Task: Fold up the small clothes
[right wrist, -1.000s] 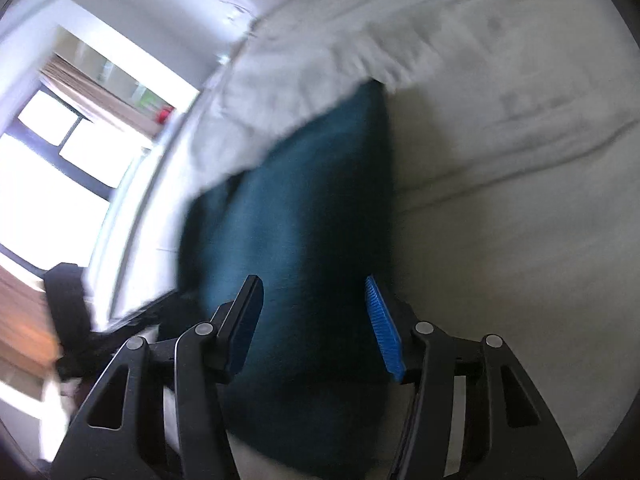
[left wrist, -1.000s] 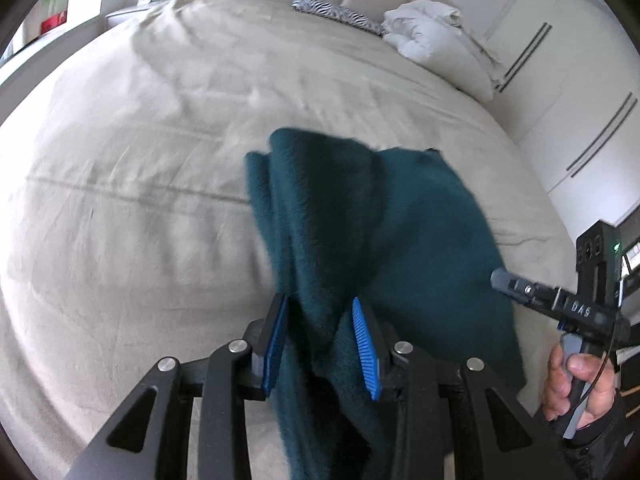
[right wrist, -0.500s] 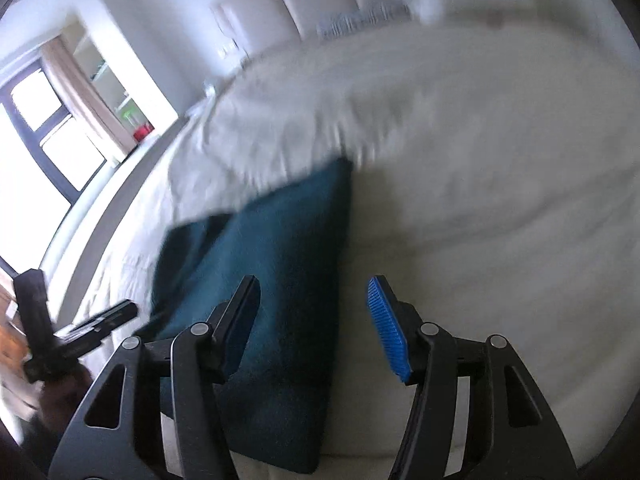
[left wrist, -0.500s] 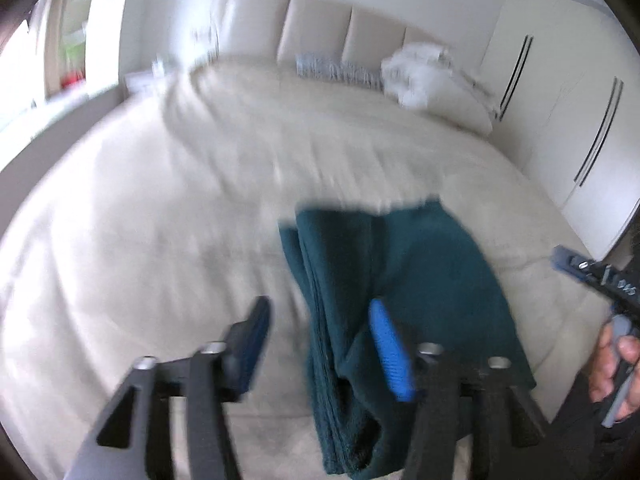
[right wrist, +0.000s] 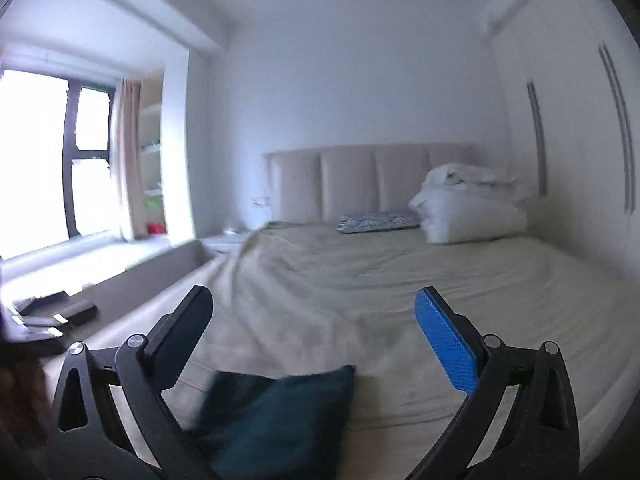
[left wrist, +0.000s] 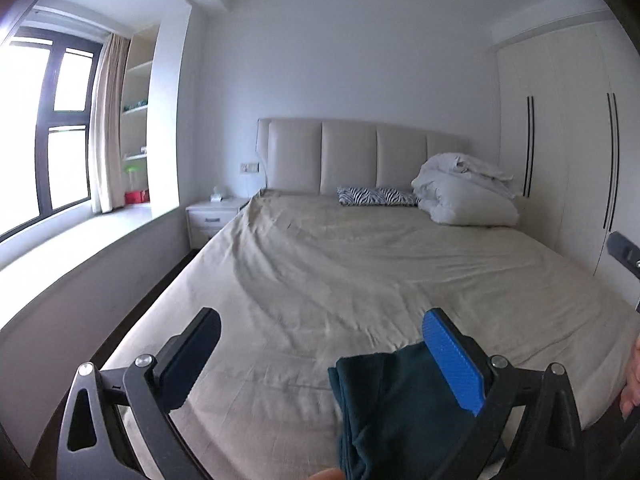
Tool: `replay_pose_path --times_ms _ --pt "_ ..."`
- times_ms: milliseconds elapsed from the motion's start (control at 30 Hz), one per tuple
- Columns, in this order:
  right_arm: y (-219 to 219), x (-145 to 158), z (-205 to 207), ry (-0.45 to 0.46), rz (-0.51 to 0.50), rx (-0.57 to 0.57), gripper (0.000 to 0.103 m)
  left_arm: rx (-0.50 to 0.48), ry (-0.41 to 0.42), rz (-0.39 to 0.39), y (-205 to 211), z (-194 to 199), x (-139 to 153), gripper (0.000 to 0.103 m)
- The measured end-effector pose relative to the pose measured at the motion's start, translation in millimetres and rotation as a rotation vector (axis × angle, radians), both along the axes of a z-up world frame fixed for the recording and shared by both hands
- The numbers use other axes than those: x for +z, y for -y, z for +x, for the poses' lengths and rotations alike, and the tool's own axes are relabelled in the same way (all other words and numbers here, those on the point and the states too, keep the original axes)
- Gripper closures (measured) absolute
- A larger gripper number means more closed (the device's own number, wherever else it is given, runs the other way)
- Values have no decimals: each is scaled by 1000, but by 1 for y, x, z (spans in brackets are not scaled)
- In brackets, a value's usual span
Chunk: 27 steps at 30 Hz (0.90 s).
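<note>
Both grippers wide open, nothing between the pads. Left gripper [left wrist: 320, 364] and right gripper [right wrist: 314, 334] jaws have just been opening; the teal garment [left wrist: 396, 412] lies below them, not pinched.

Garment loc: near edge of the bed [left wrist: 360, 264], on the beige sheet, folded into a compact stack w/ layered edges showing on its left side. In the right wrist view it shows as a dark block low in frame [right wrist: 280, 416], blurred.

Handling, my read: soft knit/fleece-type fabric, light, limp, no stiffness, not fragile. Grippy rather than slick, so pads should hold fine, but layers can slide apart if I only catch the top one. Best hold = pinch through all layers at a corner or along the folded edge, one gripper per end. Lifting from the middle would prob let it sag and undo the fold.

Count:
- teal garment: 1 visible
- grippers: 2
- zebra-print pillow [left wrist: 376, 196]: 1
- white duvet pile [left wrist: 464, 196]: 1
- nightstand [left wrist: 214, 216]: 1

No other small clothes in view.
</note>
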State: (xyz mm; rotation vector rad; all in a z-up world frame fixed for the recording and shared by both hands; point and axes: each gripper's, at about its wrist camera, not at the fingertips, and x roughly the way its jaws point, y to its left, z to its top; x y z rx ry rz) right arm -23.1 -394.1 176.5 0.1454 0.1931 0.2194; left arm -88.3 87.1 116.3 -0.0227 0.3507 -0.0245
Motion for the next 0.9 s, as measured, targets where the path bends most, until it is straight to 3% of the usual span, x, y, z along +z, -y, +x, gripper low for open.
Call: replay_pose_path --times_ms 100,167,333,500,600,900 --pt "-2 4 6 -99 54 35 0 23 -34 28 6 0 -2 0" --pt "-10 0 10 -141 39 35 0 26 -103 37 10 8 -14 0" --pt "-33 -33 30 -267 -42 -23 0 35 -335 10 18 31 -62 0" --pt "-53 -89 52 -480 -206 -118 0 49 -476 31 25 42 -115 0" --pt "-53 -132 74 -608 -207 -137 0 65 -516 47 26 43 -141 0" --pt "-49 -197 86 -704 -170 -171 0 101 -558 44 17 50 -170 0"
